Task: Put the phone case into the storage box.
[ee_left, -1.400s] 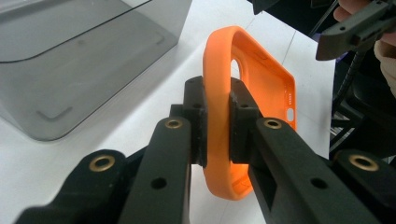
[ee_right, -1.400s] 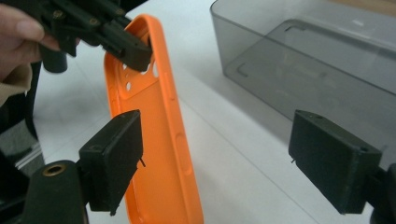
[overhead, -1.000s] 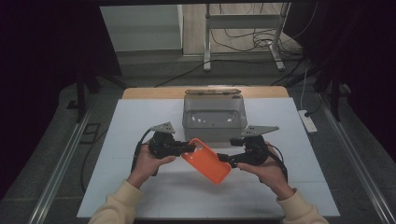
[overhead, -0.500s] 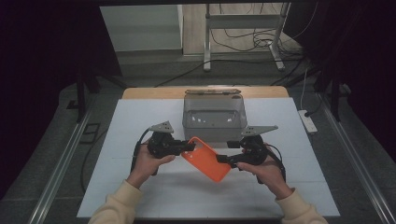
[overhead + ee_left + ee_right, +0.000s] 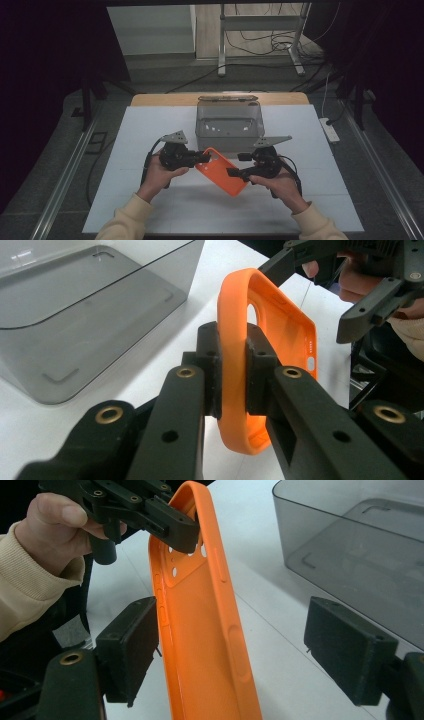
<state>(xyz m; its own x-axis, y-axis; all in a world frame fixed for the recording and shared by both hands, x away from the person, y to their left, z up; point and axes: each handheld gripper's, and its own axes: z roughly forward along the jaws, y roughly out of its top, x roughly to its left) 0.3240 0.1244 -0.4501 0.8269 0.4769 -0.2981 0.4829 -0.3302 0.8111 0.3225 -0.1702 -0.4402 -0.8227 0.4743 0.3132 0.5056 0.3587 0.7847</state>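
At the centre of the high view, one orange phone case (image 5: 221, 172) hangs above the white table (image 5: 130, 150), just below the single grey clear box (image 5: 229, 126). The left gripper (image 5: 233, 371) is clenched on its rim, probably steadying it edge-up. The right gripper (image 5: 250, 650) stands released, jaws straddling the case, seemingly ready to take it.

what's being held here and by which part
The orange phone case, clamped at its end rim by the left gripper. The right gripper is open around its other end.
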